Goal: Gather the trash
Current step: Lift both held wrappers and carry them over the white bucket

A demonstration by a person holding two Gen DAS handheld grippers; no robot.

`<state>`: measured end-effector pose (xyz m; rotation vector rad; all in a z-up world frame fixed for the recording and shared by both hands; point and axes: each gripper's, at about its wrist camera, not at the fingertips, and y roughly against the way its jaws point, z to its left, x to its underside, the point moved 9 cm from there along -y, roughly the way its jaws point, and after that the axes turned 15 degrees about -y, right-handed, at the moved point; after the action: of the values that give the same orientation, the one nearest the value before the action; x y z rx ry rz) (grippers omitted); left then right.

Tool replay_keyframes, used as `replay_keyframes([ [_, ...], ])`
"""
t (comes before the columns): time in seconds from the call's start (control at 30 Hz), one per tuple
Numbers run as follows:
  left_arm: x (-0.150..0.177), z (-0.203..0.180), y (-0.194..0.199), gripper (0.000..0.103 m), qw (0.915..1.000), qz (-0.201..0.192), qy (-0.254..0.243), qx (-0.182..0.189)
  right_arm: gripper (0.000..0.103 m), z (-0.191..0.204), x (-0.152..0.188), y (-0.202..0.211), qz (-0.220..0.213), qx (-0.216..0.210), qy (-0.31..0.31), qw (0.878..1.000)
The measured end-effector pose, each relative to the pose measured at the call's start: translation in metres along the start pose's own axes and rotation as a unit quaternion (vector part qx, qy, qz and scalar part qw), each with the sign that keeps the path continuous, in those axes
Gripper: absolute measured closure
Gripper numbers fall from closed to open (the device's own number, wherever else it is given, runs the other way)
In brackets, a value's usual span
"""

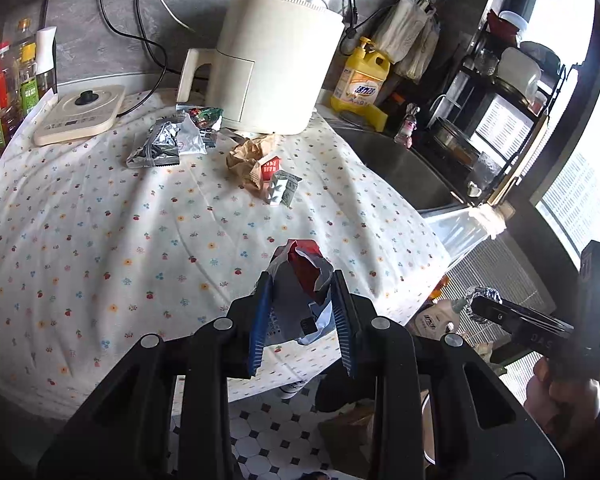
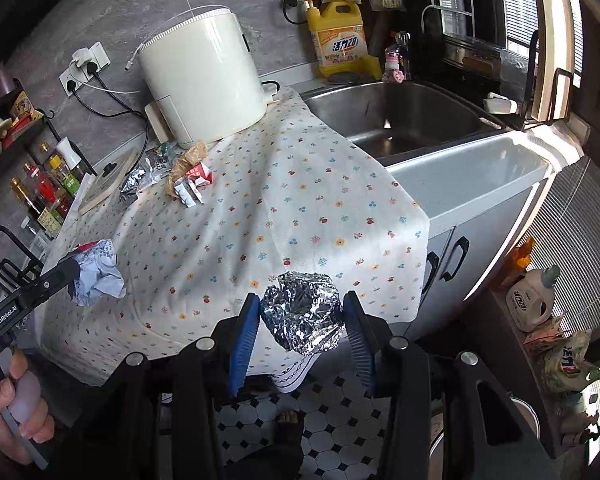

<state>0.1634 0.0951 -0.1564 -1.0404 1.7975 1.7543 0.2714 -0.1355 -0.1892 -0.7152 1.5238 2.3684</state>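
Both tongs are loaded: the left tongs (image 1: 302, 300) clamp a crumpled red-and-white wrapper (image 1: 300, 280), the right tongs (image 2: 298, 320) a foil ball (image 2: 302, 310). The remaining trash pile (image 1: 204, 140) lies at the far side of the table (image 1: 100, 220), beside the white appliance (image 1: 272, 60), nearer the left tongs.

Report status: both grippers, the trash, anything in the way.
Left gripper shut on crumpled red-and-white wrapper. Right gripper shut on foil ball. More wrappers left by the air fryer. Nothing seen blocking.

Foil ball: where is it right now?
The foil ball is clamped in the right gripper, held off the front edge of the floral tablecloth. In the left wrist view it shows at far right.
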Motion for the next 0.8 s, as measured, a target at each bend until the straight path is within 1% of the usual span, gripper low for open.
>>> replay_keyframes([
  [0.2,0.007,-0.051,-0.008,0.073,0.9992,0.014,-0.028,0.024,0.06,-0.067,0.011,0.023,-0.007,0.031,-0.038,0.999],
  [0.43,0.019,-0.118,-0.023,0.073,0.9954,0.034,-0.066,0.06,0.06,-0.139,0.033,0.049,-0.012,0.061,-0.087,0.994],
  [0.57,0.029,-0.16,-0.026,0.073,0.9916,0.039,-0.085,0.089,0.06,-0.179,0.048,0.068,-0.021,0.081,-0.114,0.99],
  [0.8,0.046,-0.224,-0.038,0.073,0.9794,0.066,-0.132,0.138,0.059,-0.248,0.071,0.102,-0.042,0.117,-0.184,0.975],
])
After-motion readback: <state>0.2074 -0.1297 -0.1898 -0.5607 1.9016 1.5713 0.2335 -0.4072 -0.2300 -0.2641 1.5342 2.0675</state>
